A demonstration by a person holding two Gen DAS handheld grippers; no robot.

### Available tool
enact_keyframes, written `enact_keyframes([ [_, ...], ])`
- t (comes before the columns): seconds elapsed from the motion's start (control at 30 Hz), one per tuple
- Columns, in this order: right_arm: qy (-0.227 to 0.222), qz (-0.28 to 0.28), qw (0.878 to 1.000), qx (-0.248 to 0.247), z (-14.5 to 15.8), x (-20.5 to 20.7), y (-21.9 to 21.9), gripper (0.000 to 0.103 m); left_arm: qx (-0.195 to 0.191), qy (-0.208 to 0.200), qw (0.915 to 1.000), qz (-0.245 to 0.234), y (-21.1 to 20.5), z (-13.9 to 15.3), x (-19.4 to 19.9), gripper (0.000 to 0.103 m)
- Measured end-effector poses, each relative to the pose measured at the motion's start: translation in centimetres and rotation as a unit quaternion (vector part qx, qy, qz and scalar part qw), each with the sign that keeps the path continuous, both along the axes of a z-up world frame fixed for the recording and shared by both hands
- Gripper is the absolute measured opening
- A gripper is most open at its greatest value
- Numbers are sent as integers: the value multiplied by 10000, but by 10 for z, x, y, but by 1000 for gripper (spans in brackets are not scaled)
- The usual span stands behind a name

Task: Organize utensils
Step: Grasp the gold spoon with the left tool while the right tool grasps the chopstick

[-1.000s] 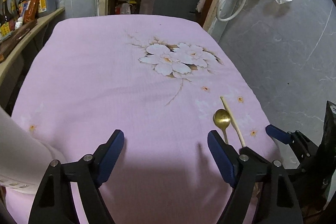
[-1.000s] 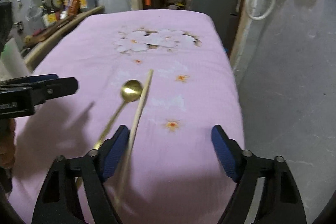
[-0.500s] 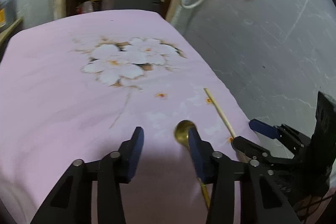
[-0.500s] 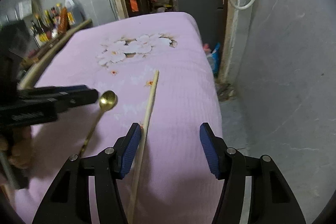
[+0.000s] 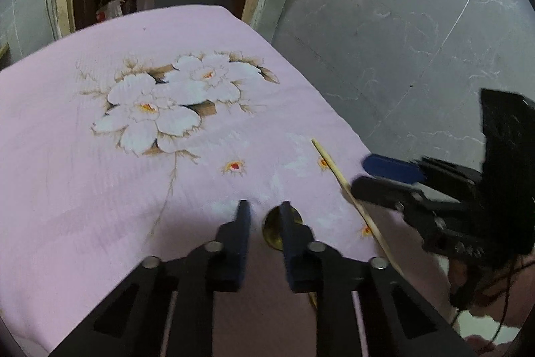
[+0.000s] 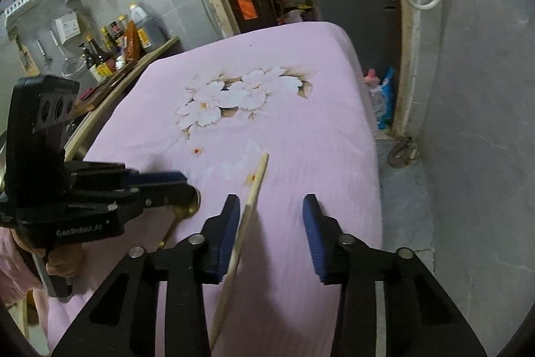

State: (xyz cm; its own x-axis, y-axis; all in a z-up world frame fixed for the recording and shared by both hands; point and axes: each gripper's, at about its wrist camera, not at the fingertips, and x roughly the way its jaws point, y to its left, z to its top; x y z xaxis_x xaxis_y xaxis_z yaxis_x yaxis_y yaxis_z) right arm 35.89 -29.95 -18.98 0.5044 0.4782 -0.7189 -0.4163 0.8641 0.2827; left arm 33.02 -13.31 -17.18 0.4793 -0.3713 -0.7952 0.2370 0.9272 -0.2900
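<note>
Jaws of the left gripper (image 5: 262, 223) are shown closing, nearly together, with nothing visibly clamped between them; the bowl of the gold-coloured metal spoon (image 5: 272, 228) is seen just beyond and partly behind the right-hand pad. Jaws of the right gripper (image 6: 271, 223) are also closing but still apart, with the pale, slender wooden chopstick (image 6: 254, 186) lying just inside the left-hand pad (image 6: 229, 233); whether that pad touches it cannot be told, and nothing is gripped yet. Both utensils are laid side by side near the right edge of the pink floral-printed tablecloth (image 5: 100, 189), long axes running away from the grippers. The spoon is nearer the left gripper, the chopstick nearer the right. Bare cloth is left open toward the flower print; little room is judged to remain between the two grippers.
</note>
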Motion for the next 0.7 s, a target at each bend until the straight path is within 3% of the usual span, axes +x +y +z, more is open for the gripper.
enact_keyframes([
  [0.3, 422, 518, 9969, -406, 4, 29, 27, 22, -117, 221, 9995, -182, 0, -2, 8, 11],
  [0.43, 666, 547, 9948, -536, 2, 36, 38, 9, -94, 267, 9993, -236, 0, -2, 10, 11],
  [0.6, 818, 305, 9962, -30, 2, 31, 31, 5, 60, 199, 9995, -225, -4, 2, 7, 4],
  [0.7, 616, 74, 9969, 489, 16, 19, 20, 4, -9, 118, 9998, -130, 0, 10, 1, 3],
])
